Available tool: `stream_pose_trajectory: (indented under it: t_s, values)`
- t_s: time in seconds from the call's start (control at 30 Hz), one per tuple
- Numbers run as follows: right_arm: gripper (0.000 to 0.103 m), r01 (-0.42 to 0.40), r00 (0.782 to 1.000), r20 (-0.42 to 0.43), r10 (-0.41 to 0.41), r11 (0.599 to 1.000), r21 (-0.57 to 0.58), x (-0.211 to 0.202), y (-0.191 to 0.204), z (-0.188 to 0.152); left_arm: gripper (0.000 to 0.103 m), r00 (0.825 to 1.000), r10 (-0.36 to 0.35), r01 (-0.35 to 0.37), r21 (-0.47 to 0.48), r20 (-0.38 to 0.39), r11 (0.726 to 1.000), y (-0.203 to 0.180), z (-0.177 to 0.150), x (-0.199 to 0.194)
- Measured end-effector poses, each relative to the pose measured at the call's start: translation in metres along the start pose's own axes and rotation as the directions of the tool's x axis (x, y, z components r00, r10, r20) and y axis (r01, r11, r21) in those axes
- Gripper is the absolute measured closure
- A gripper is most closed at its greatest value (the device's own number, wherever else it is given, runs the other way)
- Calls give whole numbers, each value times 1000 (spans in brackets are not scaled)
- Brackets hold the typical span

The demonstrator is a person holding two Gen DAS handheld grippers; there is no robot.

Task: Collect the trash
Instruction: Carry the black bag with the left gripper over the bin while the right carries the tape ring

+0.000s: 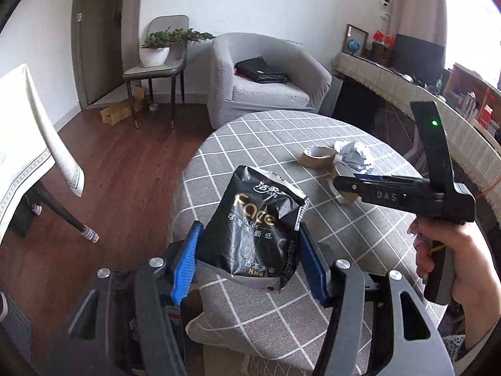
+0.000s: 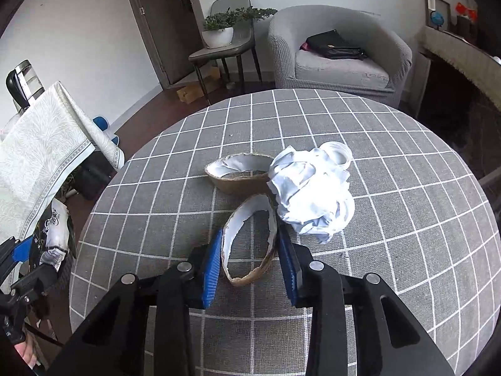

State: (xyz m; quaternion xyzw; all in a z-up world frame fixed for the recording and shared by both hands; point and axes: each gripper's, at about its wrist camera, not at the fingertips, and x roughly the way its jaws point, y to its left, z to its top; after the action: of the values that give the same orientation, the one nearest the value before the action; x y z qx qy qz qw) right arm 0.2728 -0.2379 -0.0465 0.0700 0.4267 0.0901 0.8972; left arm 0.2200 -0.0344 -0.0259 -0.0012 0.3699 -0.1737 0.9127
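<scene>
Two grippers collecting trash at a round desk [image 2: 407, 188]
Left gripper [image 1: 249, 261] clamps a black tissue wrapper [image 1: 253, 235]; right gripper [image 2: 250, 266] pinches a cardboard ring [image 2: 249, 239], crumpled paper [image 2: 313, 197] at 1 o'clock.

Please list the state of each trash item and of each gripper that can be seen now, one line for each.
black tissue wrapper: empty, crumpled, held above the table.
left gripper: shut on the black tissue wrapper.
near tape ring: squashed oval, on the table between the blue pads.
right gripper: shut on the near tape ring.
far tape ring: flattened, lying free.
crumpled white paper: balled up, lying free beside both rings.
</scene>
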Motion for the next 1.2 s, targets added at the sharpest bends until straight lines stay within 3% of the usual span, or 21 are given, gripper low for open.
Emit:
stream_pose_trajectory:
  t_s: [0.23,0.37,0.53,0.83,1.2]
  values:
    - [68,-147,989,-11,147,987,-67,-7,52,0,41,995,93,-89,-142,23,986,53,-16,-17]
    - [68,-221,975,-12,221,968,-119,-8,87,2,41,989,145,-144,-191,-6,971,86,-34,-12]
    - [68,-297,954,-15,298,944,-140,-8,117,8,41,978,207,-211,-188,-42,959,111,-45,-6]
    - [68,-370,929,-56,365,917,-149,11,158,12,41,964,246,-263,-212,-101,941,155,-63,3]
    - [68,-457,889,-104,445,873,-170,22,209,7,41,912,293,-357,-202,-288,912,208,-110,27]
